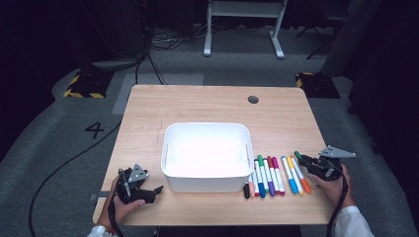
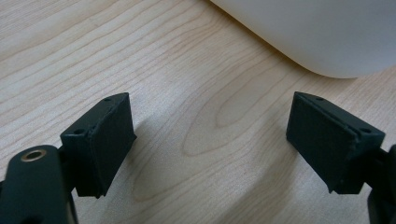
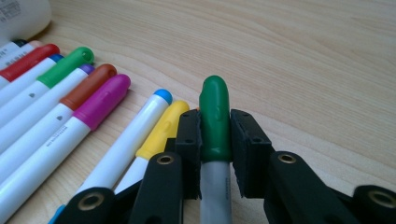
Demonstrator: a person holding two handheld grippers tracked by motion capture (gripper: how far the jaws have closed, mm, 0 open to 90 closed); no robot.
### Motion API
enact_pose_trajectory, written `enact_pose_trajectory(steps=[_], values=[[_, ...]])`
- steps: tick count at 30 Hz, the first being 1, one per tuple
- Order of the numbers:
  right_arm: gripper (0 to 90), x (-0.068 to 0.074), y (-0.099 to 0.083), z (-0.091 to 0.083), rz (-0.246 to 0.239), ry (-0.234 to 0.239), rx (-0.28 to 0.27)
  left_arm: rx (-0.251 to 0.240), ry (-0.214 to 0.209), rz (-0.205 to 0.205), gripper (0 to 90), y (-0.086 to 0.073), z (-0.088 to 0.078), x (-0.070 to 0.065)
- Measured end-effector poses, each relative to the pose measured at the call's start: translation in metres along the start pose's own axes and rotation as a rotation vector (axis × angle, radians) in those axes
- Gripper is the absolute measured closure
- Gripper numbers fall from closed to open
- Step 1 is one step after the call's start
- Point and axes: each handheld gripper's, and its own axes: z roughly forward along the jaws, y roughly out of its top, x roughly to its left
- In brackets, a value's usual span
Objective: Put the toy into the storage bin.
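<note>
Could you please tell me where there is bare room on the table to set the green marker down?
The far strip of table behind the white bin is bare, and so is the left side between bin and edge. The bin is empty. The markers crowd its right.

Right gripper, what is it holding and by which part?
The right gripper holds a green-capped marker, clamped on the cap near its base.

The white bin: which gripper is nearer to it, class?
Left. The left gripper rests open just off the white bin's near left corner. The right gripper is farther, beyond the marker row, shut on a green-capped marker.
</note>
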Motion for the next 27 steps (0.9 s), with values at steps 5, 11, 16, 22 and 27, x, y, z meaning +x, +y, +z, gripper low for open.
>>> enact_pose_trajectory(steps=[5, 11, 16, 22, 27], values=[[74.6, 0.002, 0.005, -0.004, -0.005, 0.011, -0.027, 0.0, -0.002, -0.001, 15.3, 0.0, 0.0, 0.0], [74.6, 0.006, 0.01, -0.008, -0.005, 0.036, -0.057, 0.0, -0.001, 0.0, 15.3, 0.0, 0.0, 0.0], [74.6, 0.01, 0.017, -0.015, 0.0, 0.069, -0.105, 0.0, -0.002, 0.0, 15.3, 0.0, 0.0, 0.0], [74.6, 0.016, 0.024, -0.017, -0.02, 0.088, -0.127, 0.0, -0.002, 0.0, 15.3, 0.0, 0.0, 0.0], [74.6, 0.026, 0.032, -0.021, -0.041, 0.109, -0.141, -0.001, -0.002, 0.0, 15.3, 0.0, 0.0, 0.0]])
